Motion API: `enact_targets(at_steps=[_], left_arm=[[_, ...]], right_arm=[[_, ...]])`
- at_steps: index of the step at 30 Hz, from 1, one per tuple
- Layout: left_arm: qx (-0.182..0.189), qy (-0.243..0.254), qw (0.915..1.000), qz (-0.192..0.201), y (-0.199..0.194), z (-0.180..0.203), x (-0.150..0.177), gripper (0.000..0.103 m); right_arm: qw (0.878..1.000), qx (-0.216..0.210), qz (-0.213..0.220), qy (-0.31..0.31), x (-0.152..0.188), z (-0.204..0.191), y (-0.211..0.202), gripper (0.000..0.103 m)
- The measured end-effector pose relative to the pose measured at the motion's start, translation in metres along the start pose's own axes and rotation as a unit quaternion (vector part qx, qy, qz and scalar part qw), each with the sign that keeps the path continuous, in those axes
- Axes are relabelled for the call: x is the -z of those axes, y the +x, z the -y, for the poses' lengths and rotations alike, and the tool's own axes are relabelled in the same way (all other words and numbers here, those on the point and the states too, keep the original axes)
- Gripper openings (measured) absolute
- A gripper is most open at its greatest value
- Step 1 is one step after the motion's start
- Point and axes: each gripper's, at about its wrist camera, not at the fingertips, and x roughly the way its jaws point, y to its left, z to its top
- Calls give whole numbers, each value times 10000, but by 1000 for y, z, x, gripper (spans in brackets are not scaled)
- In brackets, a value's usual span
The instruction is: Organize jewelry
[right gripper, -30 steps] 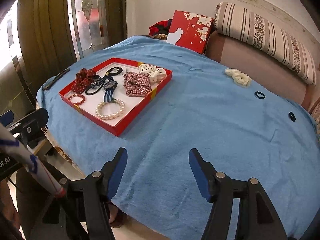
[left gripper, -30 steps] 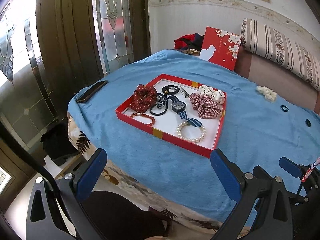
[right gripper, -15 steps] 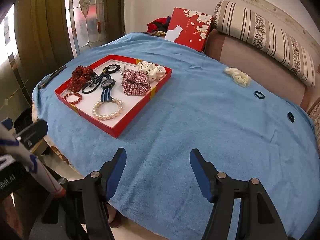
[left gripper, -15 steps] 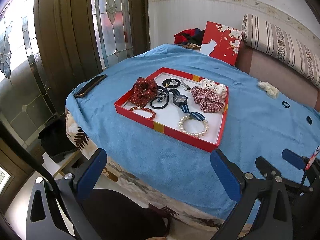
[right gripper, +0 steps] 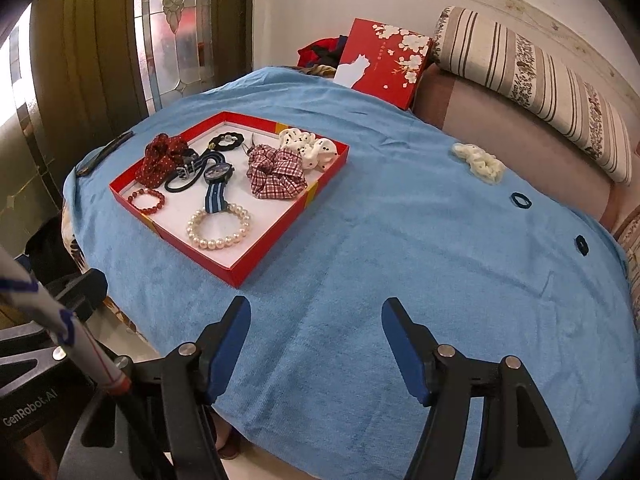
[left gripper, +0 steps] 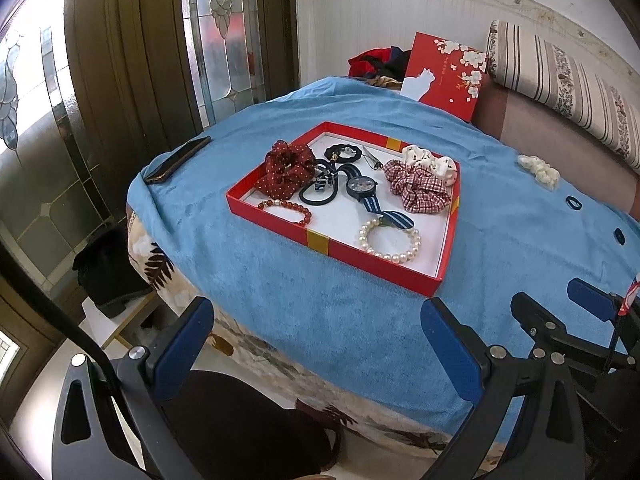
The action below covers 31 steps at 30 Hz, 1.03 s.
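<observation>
A red tray [left gripper: 272, 222] [right gripper: 180, 244] with a white floor sits on the blue cloth [right gripper: 400, 280]. In it lie a dark red dotted scrunchie [left gripper: 286, 172], a plaid scrunchie [left gripper: 418, 188], a white dotted scrunchie [left gripper: 430, 162], a watch [left gripper: 362, 186] on a striped strap, a pearl bracelet [left gripper: 388, 257], a red bead bracelet [left gripper: 280, 203] and black hair ties. Out on the cloth to the right lie a white scrunchie [right gripper: 478, 162] and two small dark hair ties [right gripper: 514, 200]. My left gripper [left gripper: 316, 320] and right gripper [right gripper: 316, 312] both hang open and empty over the near table edge, short of the tray.
A dark phone [left gripper: 178, 159] lies at the cloth's left edge. A red flowered box [left gripper: 444, 72] leans at the back beside a sofa with a striped cushion [left gripper: 560, 80]. Glass-panelled doors stand at the left. The table edge drops off just below the grippers.
</observation>
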Motion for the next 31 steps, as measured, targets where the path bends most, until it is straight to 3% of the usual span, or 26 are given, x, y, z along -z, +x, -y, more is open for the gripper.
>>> enact_targets(at_steps=[31], left_arm=[[2,-231,9995,-203,7,-14,0,103]], right_arm=[[10000,-55,10,-41,-9,-5,4,73]])
